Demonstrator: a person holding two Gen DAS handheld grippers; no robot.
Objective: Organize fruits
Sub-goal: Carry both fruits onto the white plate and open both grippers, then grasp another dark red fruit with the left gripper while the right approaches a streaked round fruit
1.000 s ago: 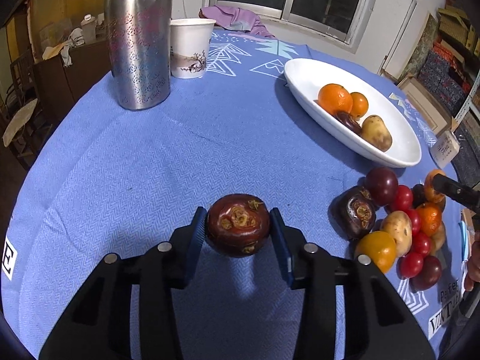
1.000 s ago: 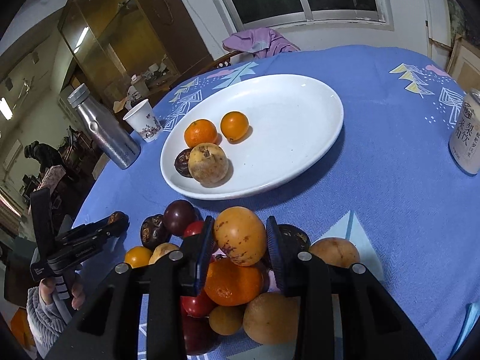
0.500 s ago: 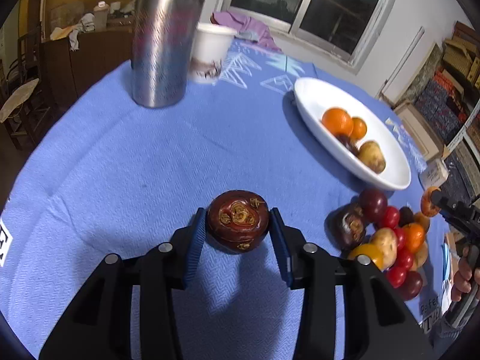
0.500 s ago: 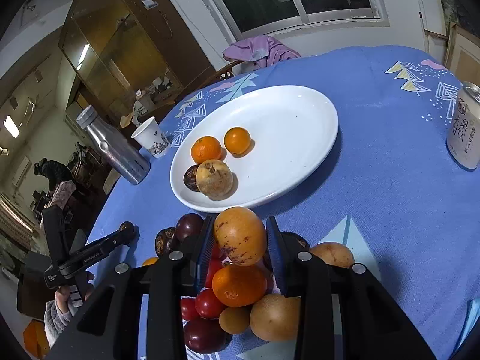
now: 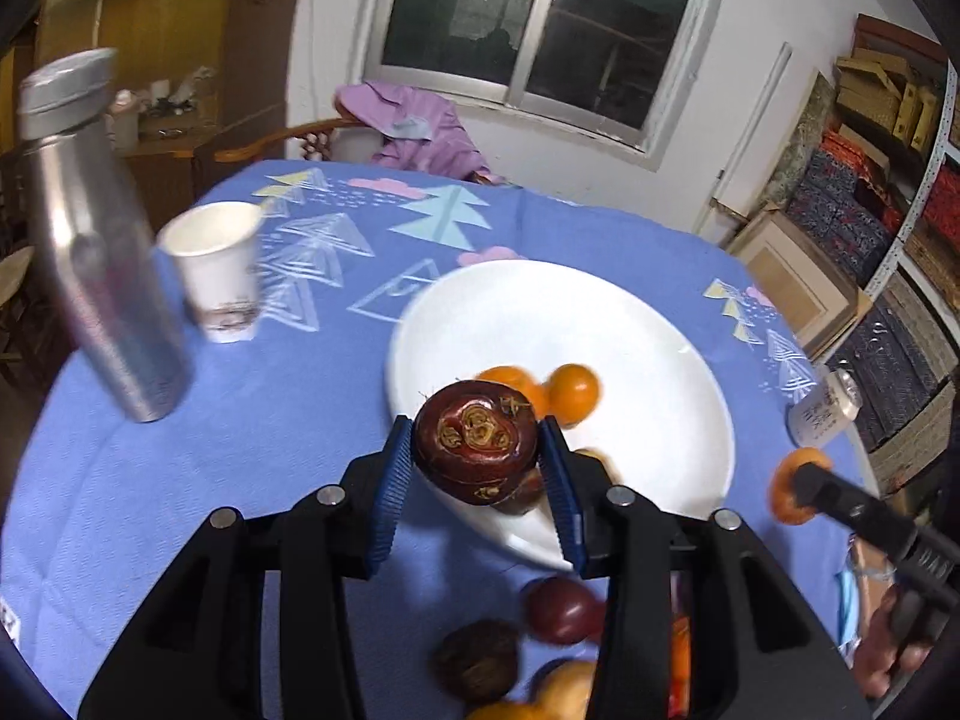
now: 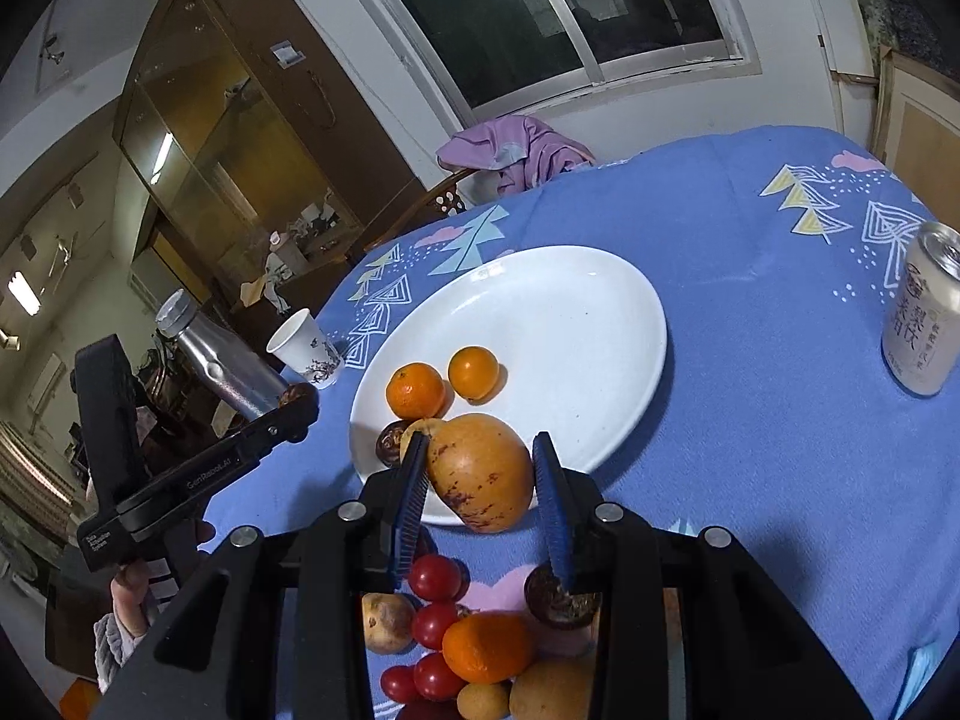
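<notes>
My left gripper [image 5: 477, 447] is shut on a dark red mangosteen [image 5: 475, 441] and holds it above the near rim of the white plate [image 5: 630, 330]. My right gripper [image 6: 483, 474] is shut on a speckled orange-yellow fruit [image 6: 480, 471], held over the plate's near edge [image 6: 570, 330]. The plate holds two oranges [image 6: 415, 390], a brown fruit and a dark one. A pile of loose fruit [image 6: 474, 642] lies on the blue cloth below the right gripper. The left gripper also shows at the left of the right wrist view [image 6: 294, 399].
A steel bottle [image 5: 96, 240] and a paper cup [image 5: 216, 270] stand at the left of the table. A drink can [image 6: 924, 312] stands at the right. A chair with purple cloth [image 6: 510, 150] is behind the table.
Both grippers have lifted and moved toward the plate with their fruit. The left one has swung right, from open cloth to the plate's near rim.
</notes>
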